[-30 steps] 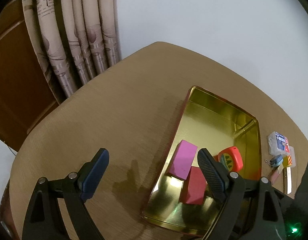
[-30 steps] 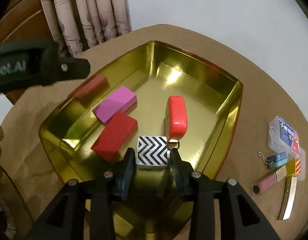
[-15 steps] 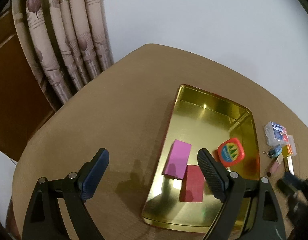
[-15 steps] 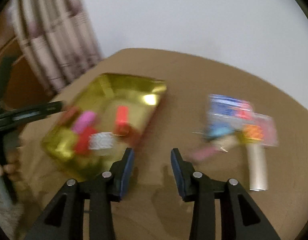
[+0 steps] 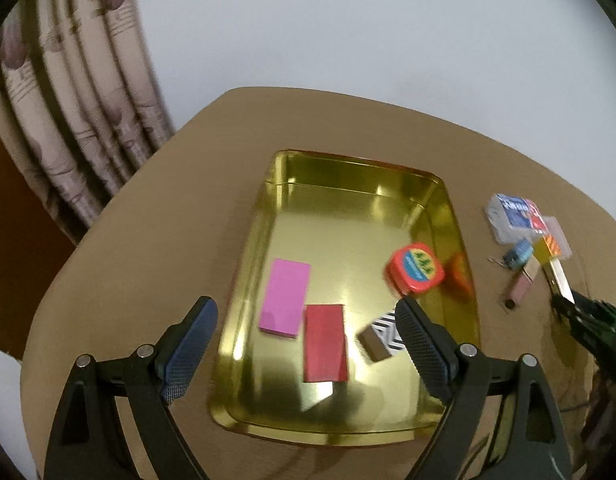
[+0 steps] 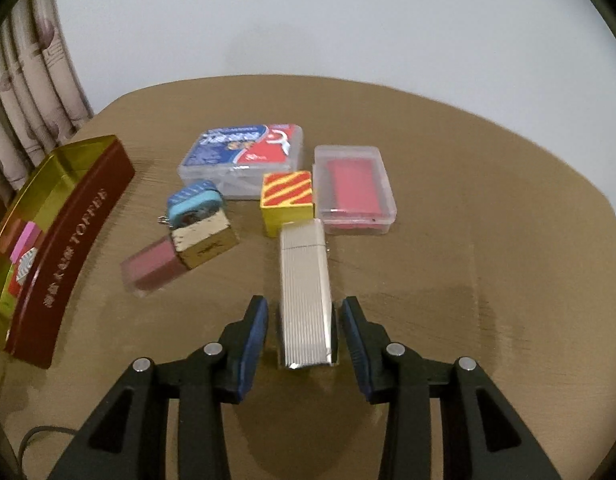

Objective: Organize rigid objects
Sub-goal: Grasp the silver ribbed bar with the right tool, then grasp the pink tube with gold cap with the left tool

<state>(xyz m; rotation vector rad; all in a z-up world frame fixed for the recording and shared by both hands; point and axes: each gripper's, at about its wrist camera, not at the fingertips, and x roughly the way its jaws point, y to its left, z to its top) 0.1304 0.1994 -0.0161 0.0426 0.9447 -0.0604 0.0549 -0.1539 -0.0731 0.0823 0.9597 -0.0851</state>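
Zigzag-patterned black-and-white block (image 5: 384, 330) now lies released in the gold metal tin (image 5: 348, 184); right claw (image 6: 303, 330) has swung away, narrowly parted and empty, bracketing the ribbed silver case (image 6: 305, 296) on the bench (image 6: 468, 240), likely next; left claw (image 5: 303, 340) hangs wide, empty.

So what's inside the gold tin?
In the tin: a pink block, a red block, a zigzag block, and a round red thing. The left finger covers part of the zigzag one.
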